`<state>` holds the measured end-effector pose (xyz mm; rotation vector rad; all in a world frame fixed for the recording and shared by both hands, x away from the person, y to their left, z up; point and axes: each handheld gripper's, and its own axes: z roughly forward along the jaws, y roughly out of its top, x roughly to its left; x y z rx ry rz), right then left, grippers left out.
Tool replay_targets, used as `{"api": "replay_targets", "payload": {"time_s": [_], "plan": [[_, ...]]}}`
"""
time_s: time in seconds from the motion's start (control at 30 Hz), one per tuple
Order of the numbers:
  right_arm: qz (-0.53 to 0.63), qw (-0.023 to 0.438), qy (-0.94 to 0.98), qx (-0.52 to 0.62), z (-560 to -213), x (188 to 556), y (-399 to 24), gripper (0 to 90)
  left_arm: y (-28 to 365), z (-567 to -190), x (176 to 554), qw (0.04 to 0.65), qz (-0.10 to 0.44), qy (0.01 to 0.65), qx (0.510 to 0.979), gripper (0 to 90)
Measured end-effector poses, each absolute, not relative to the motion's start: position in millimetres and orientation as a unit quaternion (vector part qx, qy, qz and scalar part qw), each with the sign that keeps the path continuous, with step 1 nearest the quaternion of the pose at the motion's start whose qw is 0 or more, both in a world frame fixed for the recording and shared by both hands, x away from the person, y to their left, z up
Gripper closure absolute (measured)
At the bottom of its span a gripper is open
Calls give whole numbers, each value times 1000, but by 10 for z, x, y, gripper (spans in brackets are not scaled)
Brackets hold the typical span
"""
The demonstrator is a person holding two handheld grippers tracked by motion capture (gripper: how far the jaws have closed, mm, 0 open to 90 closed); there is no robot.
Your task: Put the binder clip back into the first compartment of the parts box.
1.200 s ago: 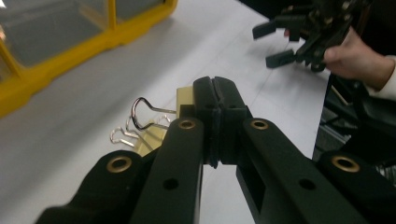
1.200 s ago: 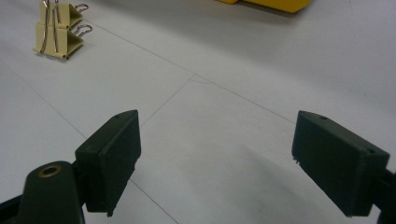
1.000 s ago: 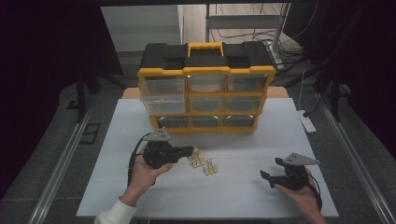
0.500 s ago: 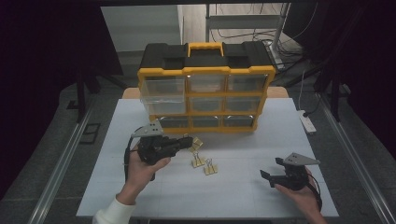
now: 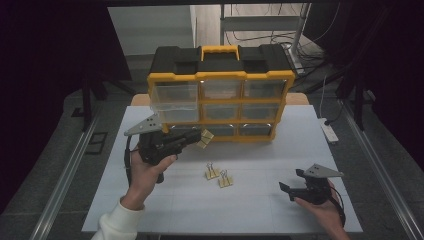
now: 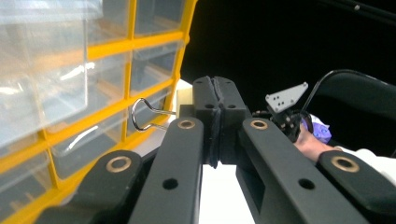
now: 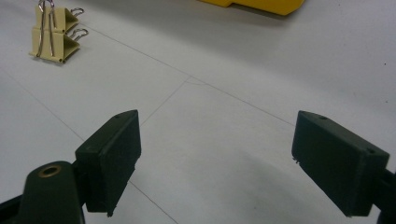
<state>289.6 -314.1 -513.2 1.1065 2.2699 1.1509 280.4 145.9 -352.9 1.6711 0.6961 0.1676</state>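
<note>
Carrying step, by my reading: left gripper (image 5: pixel 196 139) had its fingers pinched on a beige binder clip (image 5: pixel 204 138), held off the worktop (image 5: pixel 260 205) just in front of the yellow drawer cabinet (image 5: pixel 220 80). Top-left drawer (image 5: pixel 175 97) stood pulled out. Next move likely calls for lifting the clip over that drawer and letting go. Right gripper (image 5: pixel 292 189) rested well right of the cabinet, fingers spread, empty. Two more clips (image 5: pixel 219 176) lay before the cabinet.

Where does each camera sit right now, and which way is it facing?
High view: above the table's near side, looking forward and down at the yellow drawer organizer; both hands.
Left gripper view: on the left gripper, facing the organizer; shut jaws pinching a beige binder clip.
Right gripper view: low over the table, open jaws.
Shared: two beige clips on the table.
</note>
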Motion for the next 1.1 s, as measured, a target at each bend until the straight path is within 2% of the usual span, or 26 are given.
{"api": "replay_targets", "payload": {"time_s": [1.1], "plan": [[404,181,806,393,-5147,2908,-3145,159,1571,-3060,3052,638,108,300,701,891]]}}
